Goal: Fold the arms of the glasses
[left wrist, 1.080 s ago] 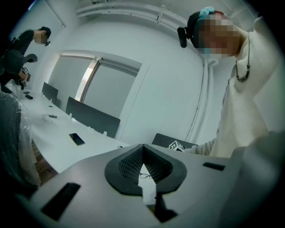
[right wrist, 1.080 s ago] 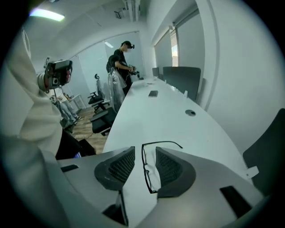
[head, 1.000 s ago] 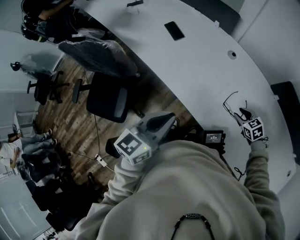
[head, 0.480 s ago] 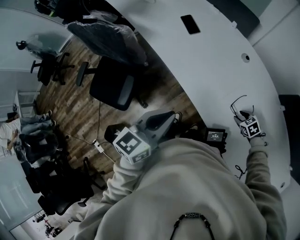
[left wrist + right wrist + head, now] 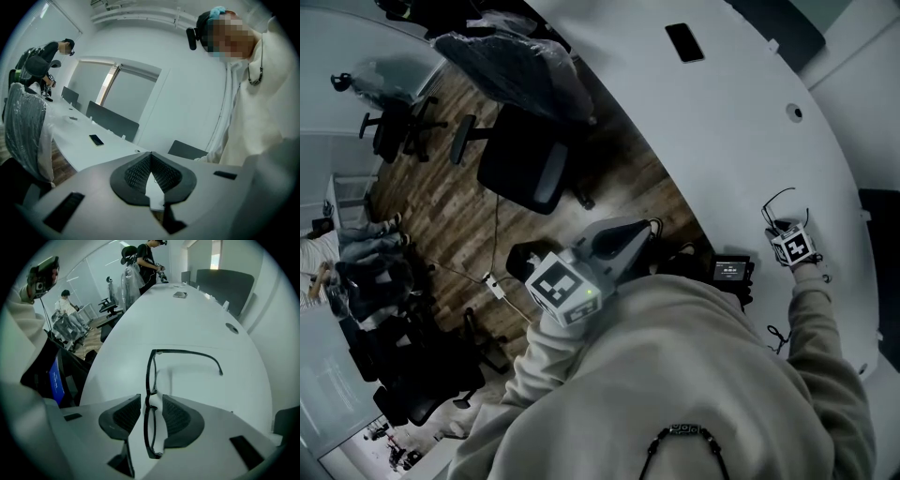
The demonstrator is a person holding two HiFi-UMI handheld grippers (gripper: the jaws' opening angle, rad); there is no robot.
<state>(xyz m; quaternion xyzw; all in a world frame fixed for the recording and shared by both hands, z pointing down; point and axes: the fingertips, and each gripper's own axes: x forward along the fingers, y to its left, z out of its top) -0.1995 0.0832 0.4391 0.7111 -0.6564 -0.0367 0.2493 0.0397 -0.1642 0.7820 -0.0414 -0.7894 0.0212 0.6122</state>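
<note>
Plainly, the glasses (image 5: 150,373) sit on the white surface (image 5: 197,319), nearer the person than the round cable hole (image 5: 232,328) in that surface. Their black front is seen almost edge-on in the right gripper view. One arm is swung out from the far hinge and curves off to the right, unfolded. The near hinge end is covered by the gripper body, so I cannot tell how the other arm lies.

The right hand-held gripper (image 5: 151,399) points steeply down on the person's side of the hole. Its jaws stand wide apart, one on each side of the glasses' front. There is a gap on both sides, so the pads press on nothing (nothing is gripped).

The left hand-held gripper (image 5: 151,157) is well away from the hole, held close to the person's chest and off the surface's edge, above the wooden floor. Its jaws are closed together and empty.

Beyond the hole, farther along the surface, lies a dark phone (image 5: 684,42). A black office chair (image 5: 520,169) stands on the floor, well apart from the hole.
</note>
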